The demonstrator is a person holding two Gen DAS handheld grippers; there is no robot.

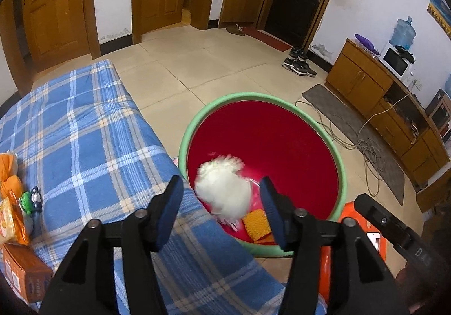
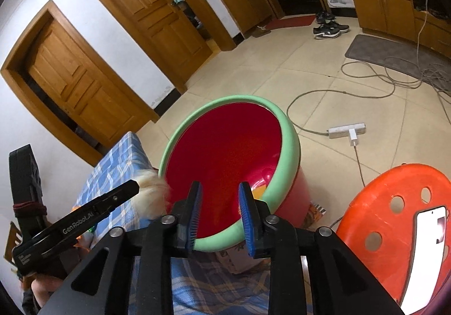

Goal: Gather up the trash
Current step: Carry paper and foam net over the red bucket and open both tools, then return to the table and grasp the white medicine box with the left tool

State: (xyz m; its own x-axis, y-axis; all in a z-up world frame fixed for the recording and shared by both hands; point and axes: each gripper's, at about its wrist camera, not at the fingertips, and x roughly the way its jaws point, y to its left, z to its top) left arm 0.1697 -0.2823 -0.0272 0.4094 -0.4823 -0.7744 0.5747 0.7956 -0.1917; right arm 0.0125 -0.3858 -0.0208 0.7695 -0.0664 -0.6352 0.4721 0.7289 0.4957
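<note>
Red glossy plastic lined the inside of the trash bin [image 1: 270, 145], a round tub with a thick mint-green rim, and it sat on the tiled floor tight against the right edge of the bed [image 1: 84, 131]. The bed was covered in a soft woven blanket, blue plaid with white and tan stripes. The left gripper [image 1: 222, 210] hung over the bin's near rim with its dark blue ribbed pads spread fairly wide, nothing pinched between them. A fluffy white wad [image 1: 222, 185], kind of like crumpled tissue and blurry at the edges, was just past the pads and apart from both, over the near part of the bin's inside. Lower in the bin lay a bumpy yellow-orange waffle-textured thing [image 1: 256, 223], can't tell what it was exactly. The right gripper [image 2: 220, 213] pointed into the same bin from the other side, jaws only narrowly apart and empty, bright blue ribbed strips on the inner faces. From that view the white wad [image 2: 152, 196] showed as a fuzzy puff at the bin's rim by the bed's edge, next to the other gripper's black finger. Over at the left edge of the bed in the left view sat a cardboard-looking orange box [image 1: 26, 272], a crinkly snack packet [image 1: 11, 222] and a little green toy [image 1: 29, 199]. An orange plastic stool [image 2: 394, 219] with round holes stood just right of the bin, with a phone [image 2: 425, 253] lying flat on its seat.
</note>
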